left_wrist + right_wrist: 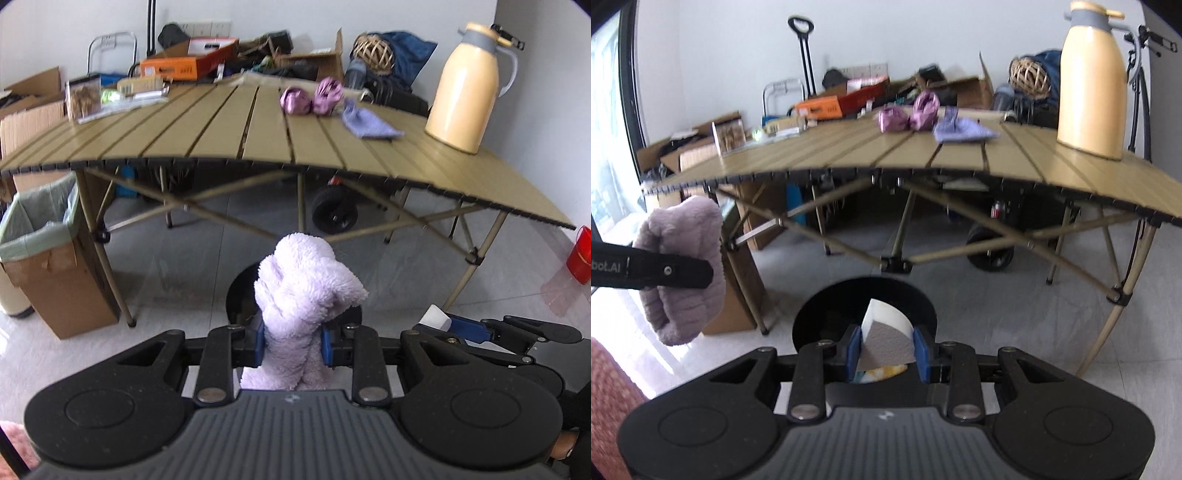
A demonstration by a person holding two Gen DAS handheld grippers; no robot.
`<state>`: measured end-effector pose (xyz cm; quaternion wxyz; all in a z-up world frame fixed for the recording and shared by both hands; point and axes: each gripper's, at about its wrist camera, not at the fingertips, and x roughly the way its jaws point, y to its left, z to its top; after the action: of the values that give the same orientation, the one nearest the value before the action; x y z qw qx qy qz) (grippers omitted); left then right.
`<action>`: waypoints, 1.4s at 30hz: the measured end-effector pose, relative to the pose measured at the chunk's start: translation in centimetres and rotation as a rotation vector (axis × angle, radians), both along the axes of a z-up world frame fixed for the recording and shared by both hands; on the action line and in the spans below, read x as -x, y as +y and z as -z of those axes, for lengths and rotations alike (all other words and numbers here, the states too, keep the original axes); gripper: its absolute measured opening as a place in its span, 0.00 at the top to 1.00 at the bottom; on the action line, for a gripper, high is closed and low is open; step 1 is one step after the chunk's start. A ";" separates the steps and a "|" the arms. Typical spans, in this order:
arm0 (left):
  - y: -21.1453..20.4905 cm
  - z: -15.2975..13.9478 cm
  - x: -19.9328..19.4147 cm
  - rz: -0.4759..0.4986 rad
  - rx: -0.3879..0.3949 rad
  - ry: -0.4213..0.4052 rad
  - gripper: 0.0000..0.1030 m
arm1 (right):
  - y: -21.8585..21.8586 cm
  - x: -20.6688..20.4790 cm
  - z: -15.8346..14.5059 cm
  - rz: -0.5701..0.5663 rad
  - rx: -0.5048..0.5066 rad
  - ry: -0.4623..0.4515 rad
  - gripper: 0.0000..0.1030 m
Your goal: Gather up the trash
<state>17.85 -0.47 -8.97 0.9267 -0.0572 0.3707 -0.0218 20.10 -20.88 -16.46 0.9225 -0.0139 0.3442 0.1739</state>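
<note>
You have both grippers loaded above the black bin (864, 314) on the floor in front of the table (258, 140). Your left gripper (291, 345) is pressed tight on a fluffy lilac cloth (303, 291), which sticks up between the blue pads. Your right gripper (886, 350) pinches a white foam wedge (886, 332), directly over the bin's mouth. Something yellowish already lies inside the bin below the wedge; what it is cannot be told.

Neither piece is dropped yet, so I judge this a drop-off in hand, with more collecting left. On the table beyond the bin, two purple wrappers (310, 98) and a lilac rag (367, 122) lie together near the far edge. They look like the remaining trash.

Also on the table: a cream thermos (465, 88) at the right end and a clear box (83, 96) at the left end. A lined cardboard box (44, 251) stands left of the bin, by a table leg. Nothing blocks the bin's mouth. The table edge hangs close beyond it, so mind it when you reach up again.
</note>
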 end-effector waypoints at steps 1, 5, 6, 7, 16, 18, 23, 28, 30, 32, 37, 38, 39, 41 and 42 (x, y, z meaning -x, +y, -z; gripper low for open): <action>0.2 0.5 -0.2 -0.005 0.003 0.015 0.73 | 0.0 -0.2 0.3 0.001 0.005 0.015 0.71; 1.0 2.3 -1.1 -0.032 0.005 0.071 0.73 | 0.4 -0.8 1.4 0.003 0.027 0.072 0.71; 1.1 2.7 -1.3 -0.037 0.004 0.082 0.73 | 0.5 -0.9 1.7 0.003 0.031 0.084 0.71; 1.4 3.1 -1.5 -0.041 0.005 0.092 0.73 | 0.6 -0.9 2.0 0.000 0.036 0.095 0.71; 3.4 7.5 -3.0 -0.089 0.035 0.192 0.73 | 1.7 -2.3 4.8 -0.005 0.088 0.236 0.71; 3.9 8.5 -3.1 -0.100 0.028 0.200 0.73 | 1.9 -2.5 5.4 -0.003 0.103 0.260 0.71; 5.3 10.6 -3.9 -0.123 0.035 0.238 0.73 | 2.5 -3.1 6.8 0.002 0.137 0.307 0.71; 6.0 11.6 -4.6 -0.136 0.055 0.258 0.73 | 3.2 -3.6 7.7 -0.002 0.168 0.336 0.71; 5.9 11.7 -4.8 -0.139 0.044 0.255 0.73 | 3.3 -3.8 8.0 -0.001 0.175 0.346 0.71; 6.0 11.9 -5.0 -0.145 0.058 0.264 0.73 | 3.4 -4.1 8.1 0.000 0.173 0.354 0.71; 5.4 11.4 -5.6 -0.143 0.030 0.231 0.73 | 4.0 -4.8 7.5 -0.007 0.140 0.327 0.71; 5.3 11.3 -5.7 -0.145 0.014 0.221 0.73 | 4.1 -4.9 7.4 -0.010 0.136 0.320 0.71; 5.2 11.2 -5.8 -0.149 0.002 0.213 0.73 | 4.2 -4.9 7.2 -0.011 0.134 0.315 0.71; 5.4 11.2 -6.3 -0.163 -0.004 0.206 0.73 | 4.3 -5.2 6.9 -0.012 0.130 0.304 0.71; 5.6 11.2 -6.5 -0.172 -0.003 0.207 0.73 | 4.3 -5.4 6.8 -0.011 0.128 0.298 0.71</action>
<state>24.33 5.12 -20.21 0.8820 -0.0895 0.4581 0.0644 25.46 -16.56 -23.22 0.8576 -0.0485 0.4874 0.1571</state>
